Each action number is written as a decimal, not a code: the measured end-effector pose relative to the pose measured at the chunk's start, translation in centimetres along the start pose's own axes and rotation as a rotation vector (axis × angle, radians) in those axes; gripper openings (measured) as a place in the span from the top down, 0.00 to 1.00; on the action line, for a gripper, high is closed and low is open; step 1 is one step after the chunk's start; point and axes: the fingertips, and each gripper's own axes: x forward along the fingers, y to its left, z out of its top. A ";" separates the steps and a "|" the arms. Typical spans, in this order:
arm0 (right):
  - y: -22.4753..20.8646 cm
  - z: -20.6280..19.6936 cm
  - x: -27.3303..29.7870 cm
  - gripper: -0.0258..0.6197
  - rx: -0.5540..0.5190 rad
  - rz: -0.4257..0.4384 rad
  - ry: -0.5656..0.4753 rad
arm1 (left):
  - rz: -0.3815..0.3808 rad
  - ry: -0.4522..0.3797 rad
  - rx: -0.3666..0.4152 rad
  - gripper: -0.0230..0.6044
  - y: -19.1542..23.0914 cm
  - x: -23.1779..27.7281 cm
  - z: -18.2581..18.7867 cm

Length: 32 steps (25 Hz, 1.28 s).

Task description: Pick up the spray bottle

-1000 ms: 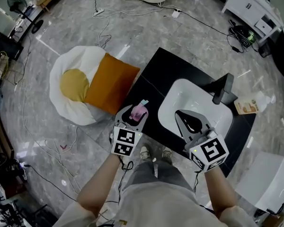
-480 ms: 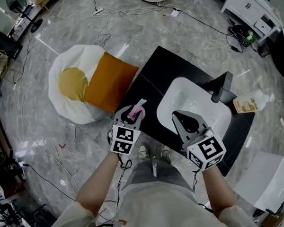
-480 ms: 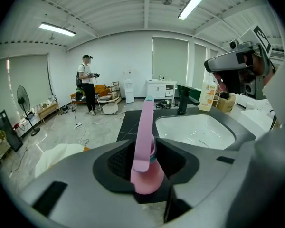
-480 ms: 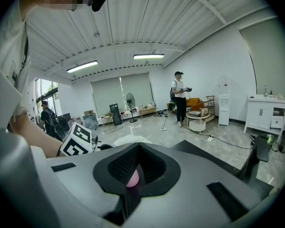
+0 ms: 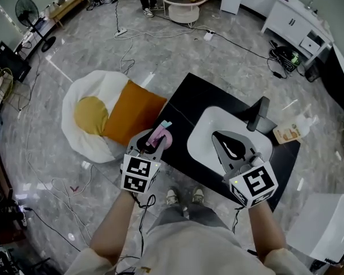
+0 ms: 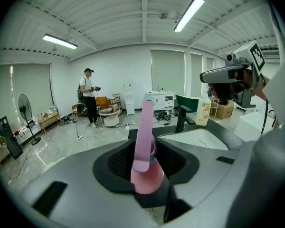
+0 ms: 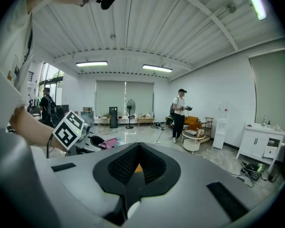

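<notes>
Lifting the spray bottle that its jaws have just been clamping onto, the left gripper is completing the pick-up, while the right gripper is hanging alongside, jaws together, empty.

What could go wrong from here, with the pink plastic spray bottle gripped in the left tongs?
1. The left tongs have just closed on the pink plastic spray bottle. Its long trigger head sticks out beyond them, so it might tip or slip.
2. In the head view it hangs near the black countertop's edge, so a drop might reach the grey marble floor.
</notes>
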 end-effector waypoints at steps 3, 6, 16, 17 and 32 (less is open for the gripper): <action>0.0 2.7 -1.3 0.92 0.018 0.003 -0.062 | 0.009 -0.047 0.034 0.72 0.1 -2.1 3.1; 0.0 5.3 -2.7 0.92 0.015 -0.021 -0.123 | 0.033 -0.095 0.111 0.72 0.1 -4.4 6.3; 1.4 10.8 -7.7 0.92 -0.025 -0.056 -0.236 | 0.053 -0.257 0.172 0.72 -0.4 -12.9 14.0; 1.5 11.0 -8.2 0.92 -0.030 -0.058 -0.242 | 0.056 -0.273 0.167 0.72 -0.6 -13.6 14.4; 1.9 9.8 -11.5 0.92 -0.039 -0.086 -0.253 | 0.091 -0.345 0.200 0.72 -2.9 -19.0 14.6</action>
